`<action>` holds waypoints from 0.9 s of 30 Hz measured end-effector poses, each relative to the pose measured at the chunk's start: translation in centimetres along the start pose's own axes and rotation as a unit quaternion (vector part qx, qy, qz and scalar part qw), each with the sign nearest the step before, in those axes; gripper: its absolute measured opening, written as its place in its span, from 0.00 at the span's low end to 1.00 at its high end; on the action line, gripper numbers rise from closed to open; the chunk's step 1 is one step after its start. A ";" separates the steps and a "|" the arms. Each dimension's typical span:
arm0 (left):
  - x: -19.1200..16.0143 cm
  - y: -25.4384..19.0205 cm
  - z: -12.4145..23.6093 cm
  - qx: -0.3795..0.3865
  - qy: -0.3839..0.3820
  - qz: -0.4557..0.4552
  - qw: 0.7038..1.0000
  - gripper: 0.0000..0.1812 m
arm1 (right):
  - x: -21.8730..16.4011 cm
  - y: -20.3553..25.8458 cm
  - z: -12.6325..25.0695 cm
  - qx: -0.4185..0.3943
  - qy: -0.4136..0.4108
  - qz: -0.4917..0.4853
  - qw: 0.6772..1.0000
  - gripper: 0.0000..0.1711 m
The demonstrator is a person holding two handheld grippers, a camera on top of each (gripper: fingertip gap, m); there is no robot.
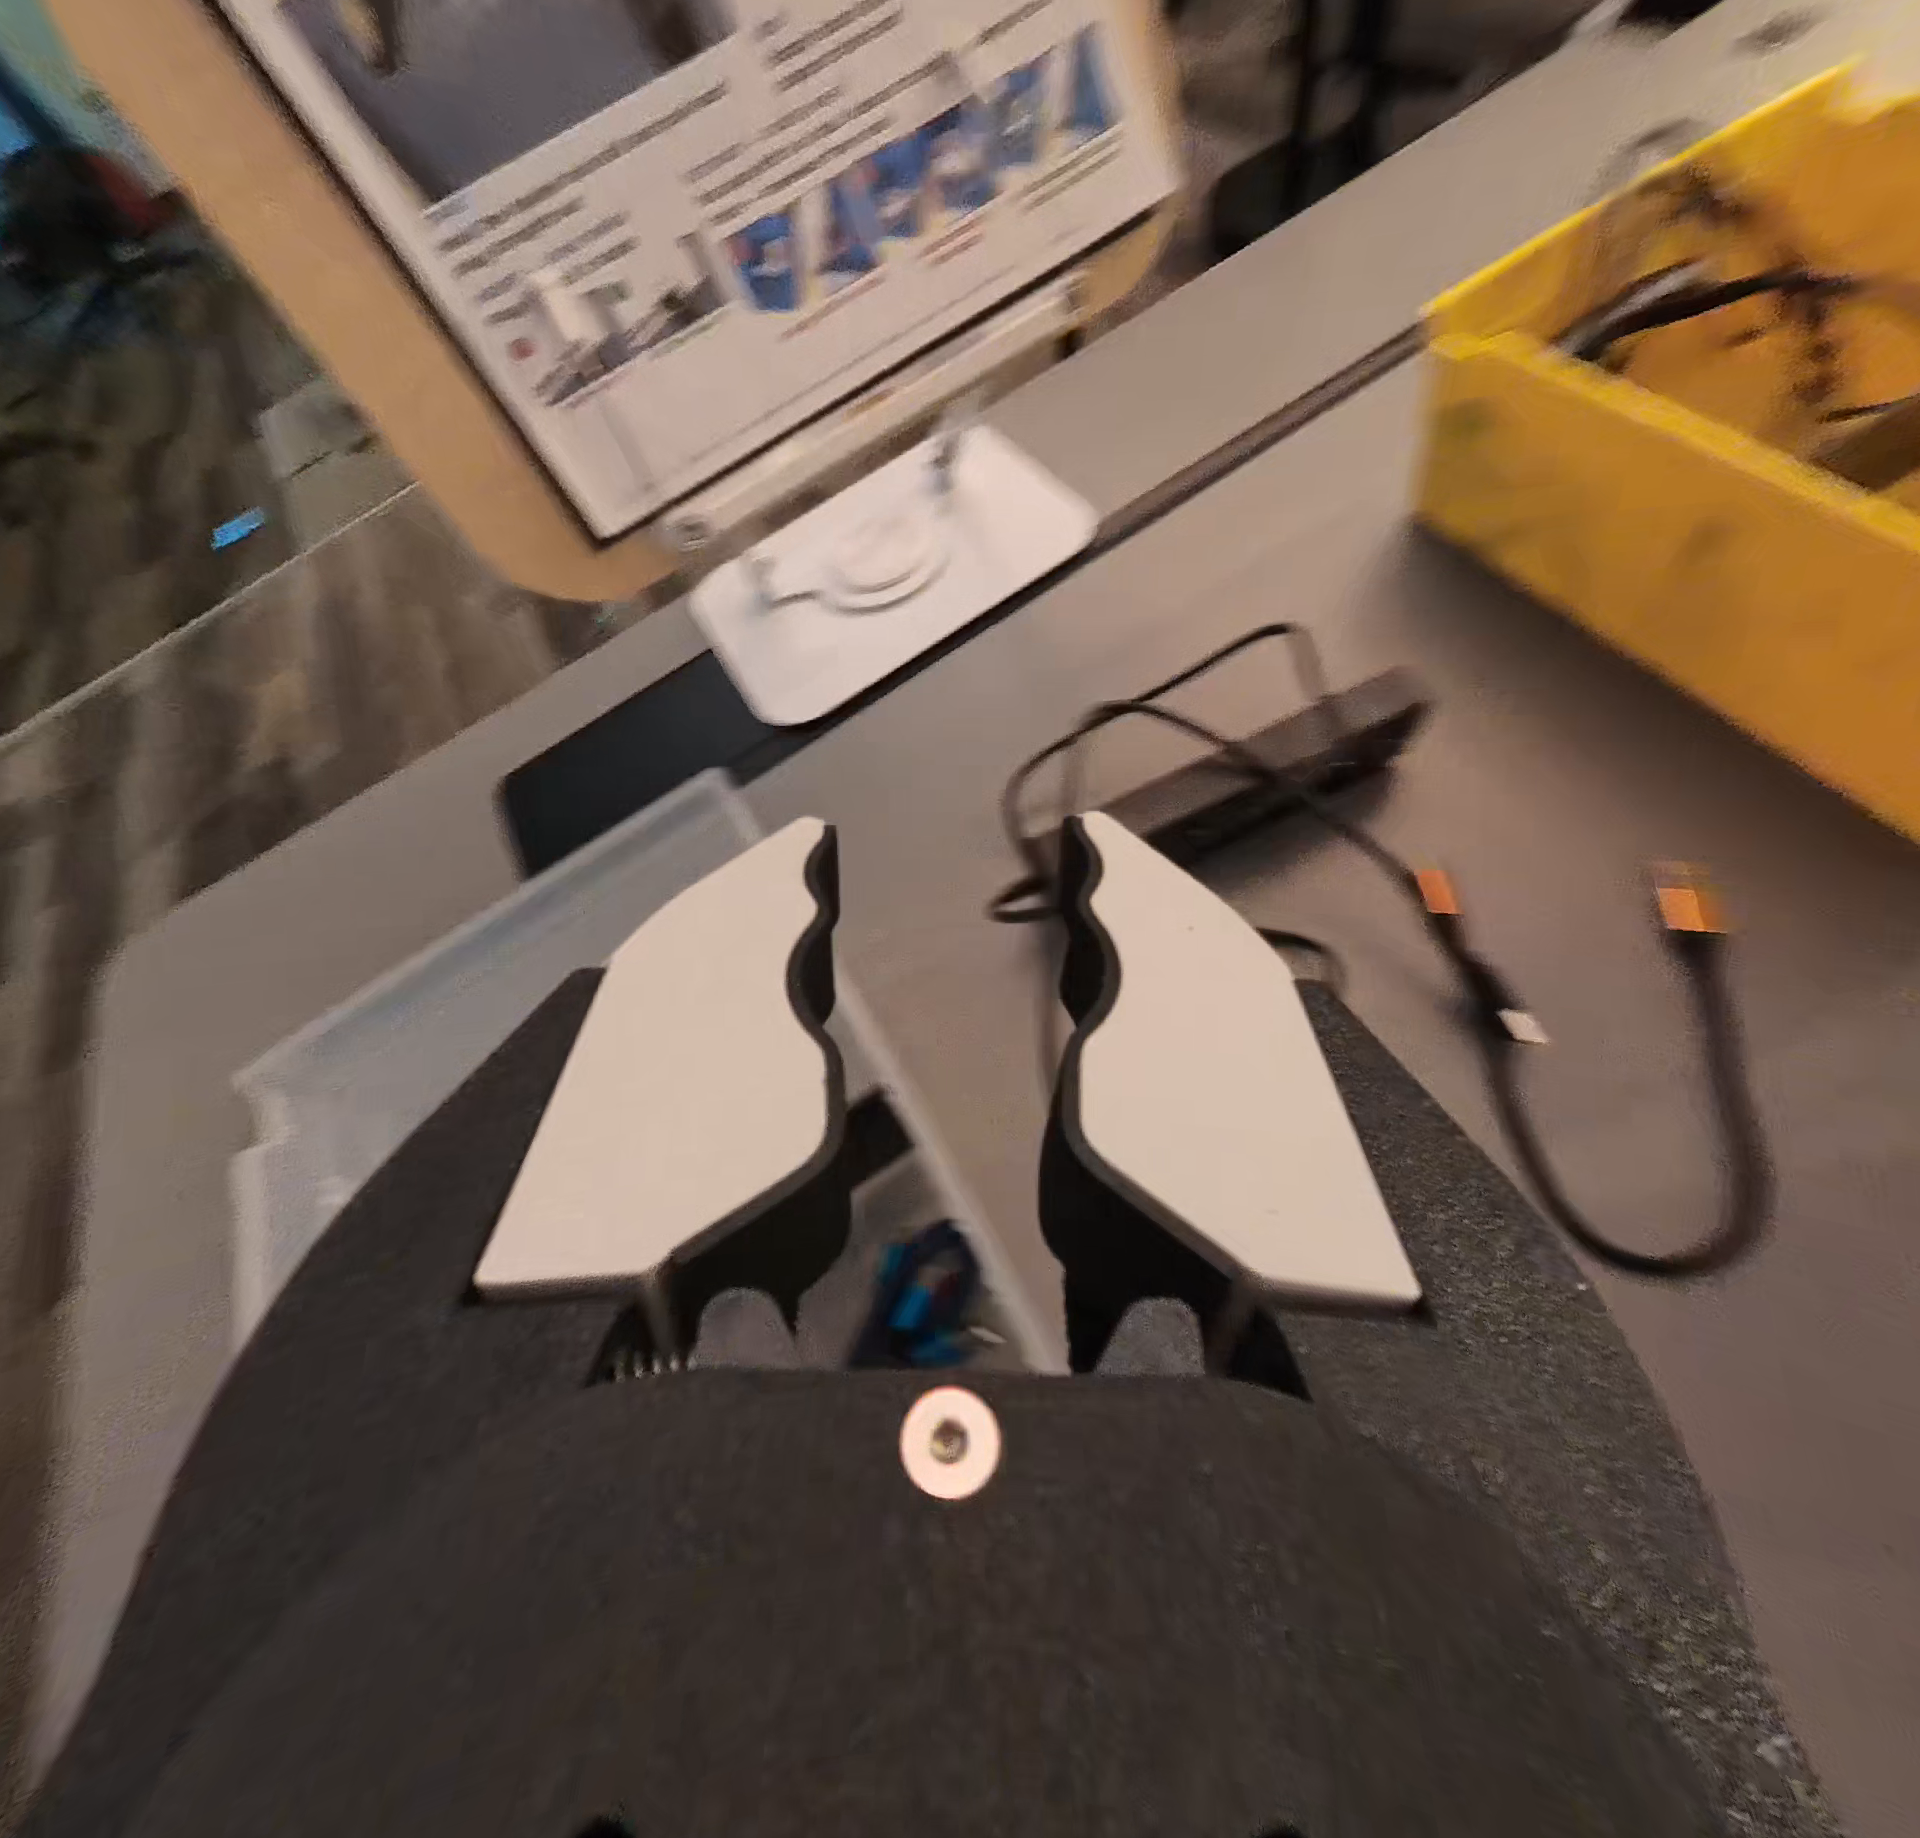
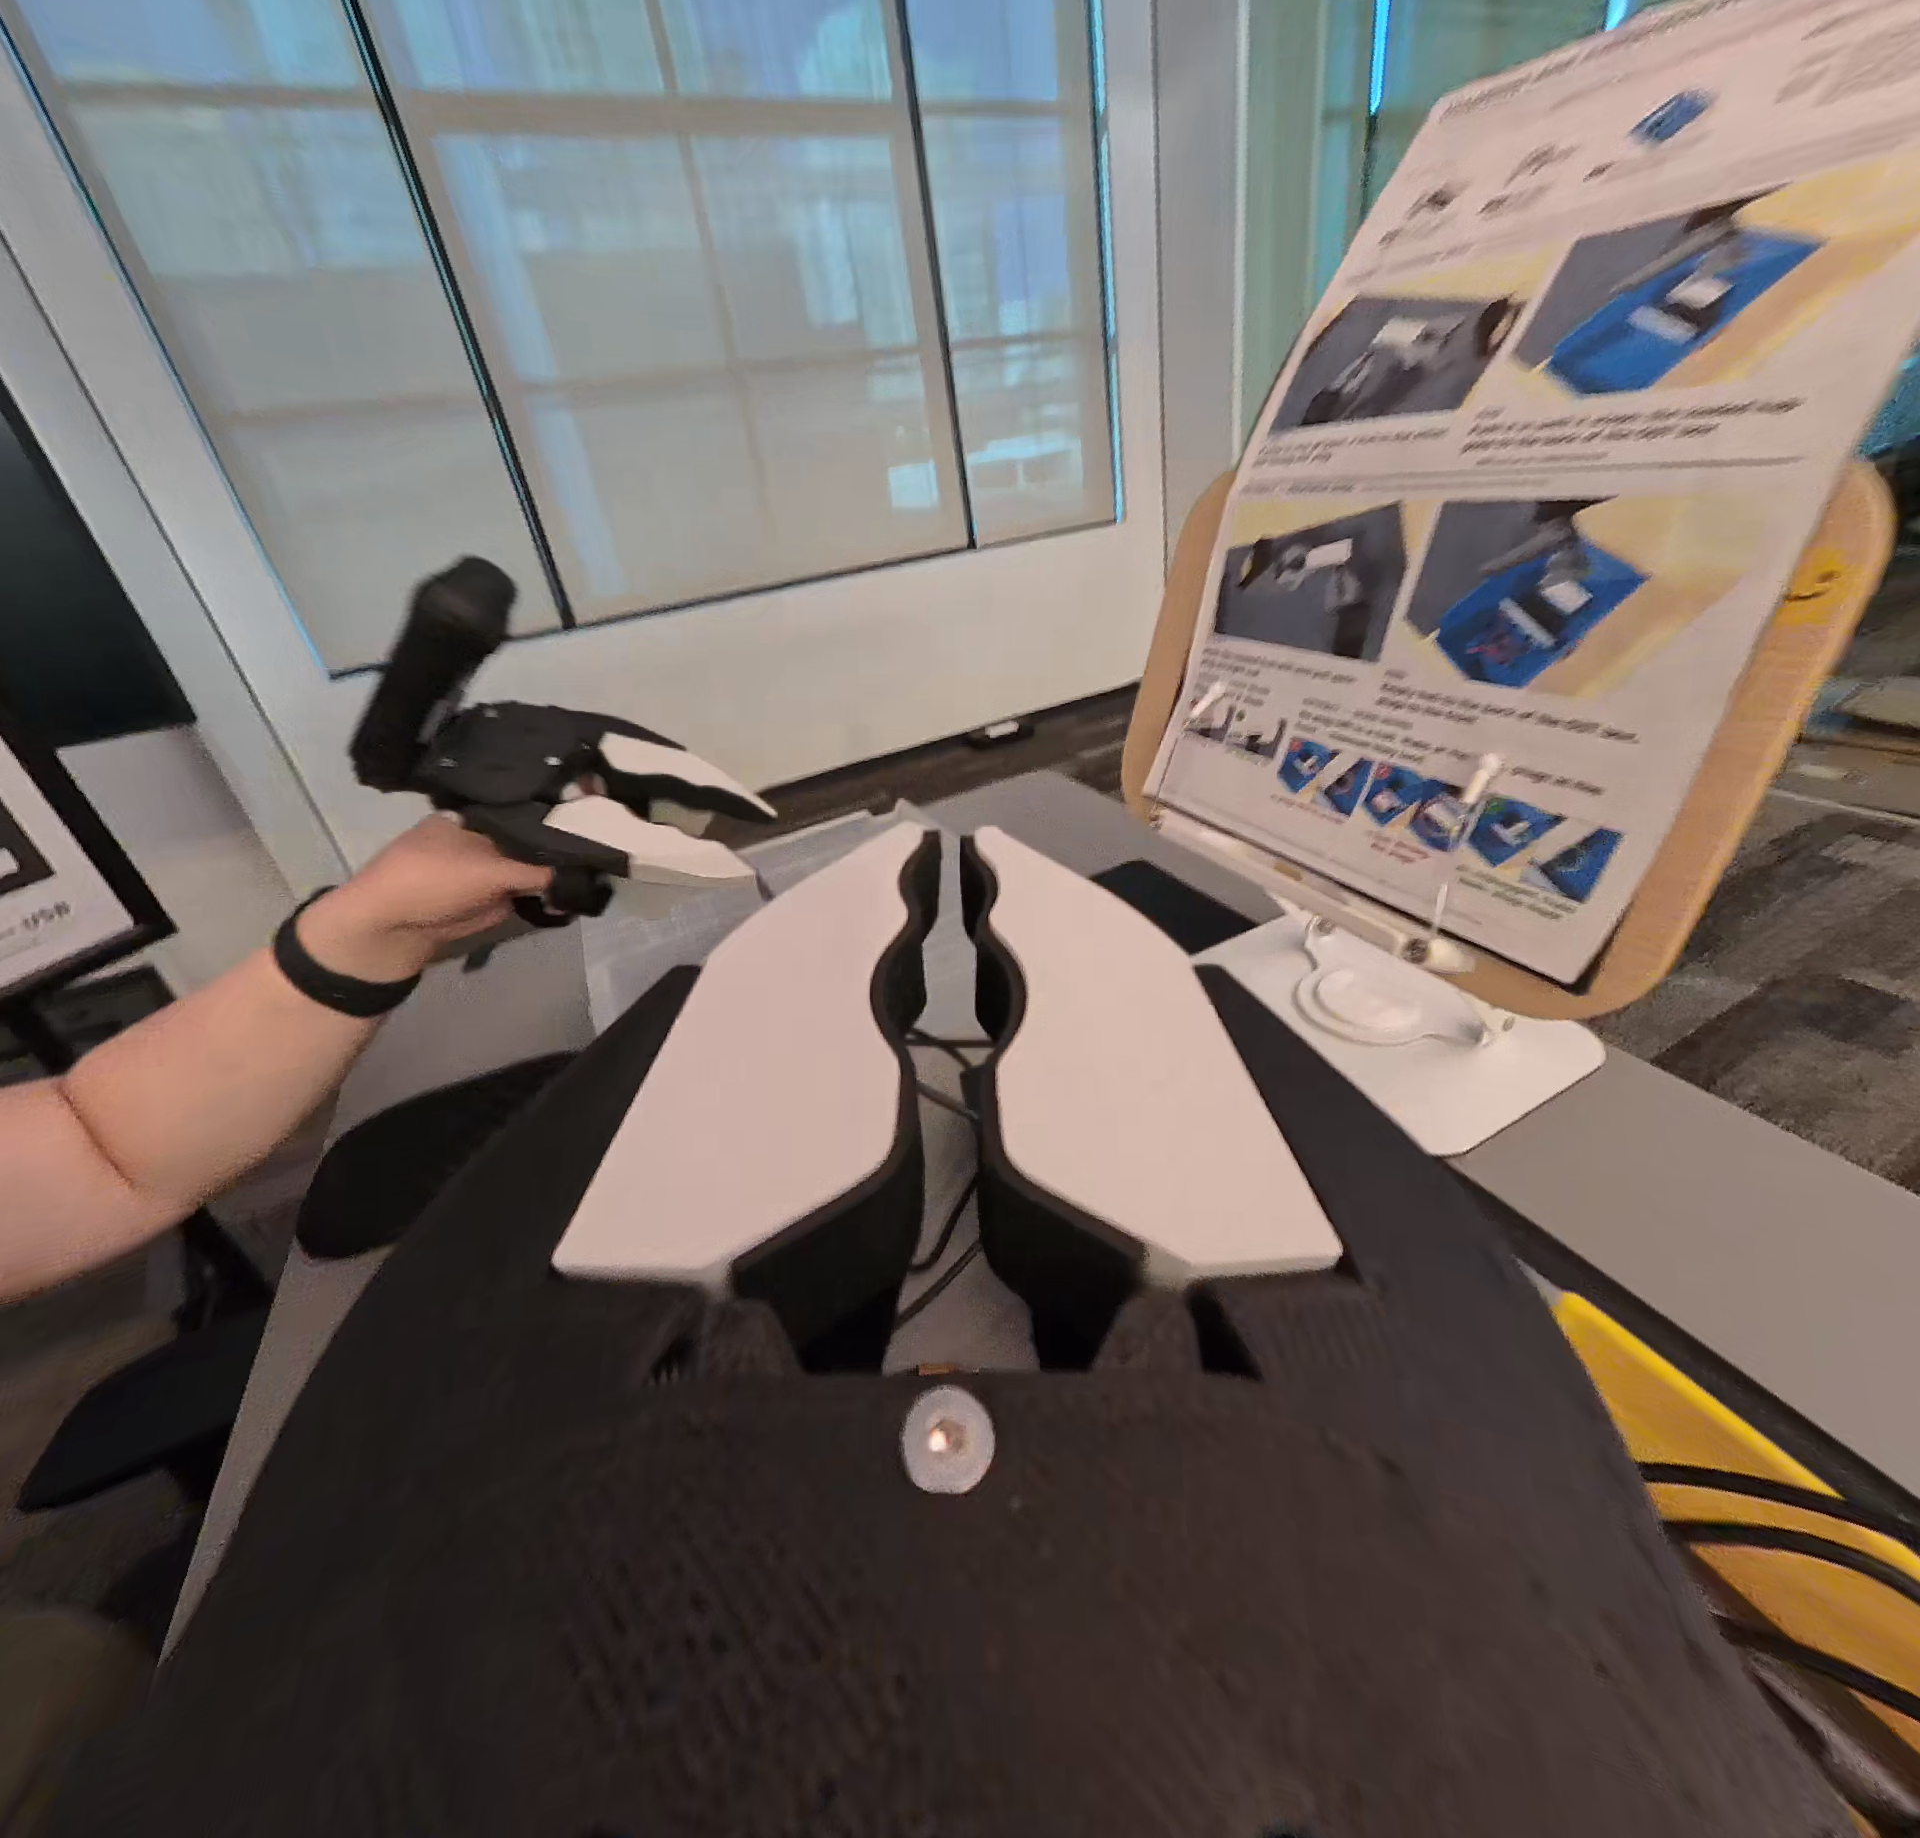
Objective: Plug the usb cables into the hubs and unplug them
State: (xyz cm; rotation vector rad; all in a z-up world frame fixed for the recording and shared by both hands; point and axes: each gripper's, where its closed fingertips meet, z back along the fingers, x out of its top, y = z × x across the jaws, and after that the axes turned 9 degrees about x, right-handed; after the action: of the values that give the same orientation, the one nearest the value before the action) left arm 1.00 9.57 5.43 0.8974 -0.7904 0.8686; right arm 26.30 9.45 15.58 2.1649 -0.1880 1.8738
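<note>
A black USB hub [image 1: 1299, 749] lies on the grey table [image 1: 1351, 1113] ahead and right of my left gripper [image 1: 951, 832]. Two black cables with orange-marked plugs [image 1: 1439, 895] [image 1: 1694, 900] lie loose beside the hub, and one small silver plug [image 1: 1522, 1028] lies nearer. The left gripper is open, empty and above the table. It also shows in the right wrist view [image 2: 764, 841], held by a hand. My right gripper [image 2: 951, 832] is raised above the table with its jaws almost together and nothing between them. Black cable [image 2: 940, 1061] shows below its fingers.
A yellow bin [image 1: 1662, 500] holding cables stands at the right and also shows in the right wrist view [image 2: 1714, 1425]. A clear plastic container [image 1: 416, 1009] sits under the left gripper. An instruction sheet on a wooden stand [image 1: 727, 178] with a white base [image 1: 894, 562] stands behind. The left gripper's tips are roughly 30 centimetres from the right gripper's. To reach the black USB hub [image 1: 1299, 749] in a straight line is about 20 centimetres for my left fingers, about 30 centimetres for my right.
</note>
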 end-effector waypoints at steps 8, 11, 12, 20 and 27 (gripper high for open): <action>-4.0 -11.4 3.1 -0.139 -0.058 -0.015 0.988 0.27 | -7.5 1.9 -5.3 0.053 0.174 -0.019 0.983 0.04; -4.1 -13.2 2.7 -0.175 -0.087 0.005 0.981 0.26 | -12.6 2.8 -5.9 0.086 0.291 -0.037 0.952 0.04; -3.7 -13.4 2.8 -0.195 -0.100 0.029 0.975 0.24 | -14.1 2.8 -6.0 0.085 0.324 -0.033 0.942 0.04; 0.8 -6.4 4.5 -0.133 -0.170 0.066 0.974 0.37 | -21.3 1.4 -6.0 0.068 0.480 0.066 0.872 0.03; 8.2 1.5 8.3 -0.088 -0.258 0.049 0.961 0.38 | -21.4 -0.3 -6.7 0.050 0.465 0.163 0.869 0.13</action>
State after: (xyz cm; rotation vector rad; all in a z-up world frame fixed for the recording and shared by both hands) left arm 1.40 5.06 16.30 0.9433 -1.3516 0.6386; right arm 16.74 10.02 -4.66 1.0795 -0.2589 2.9276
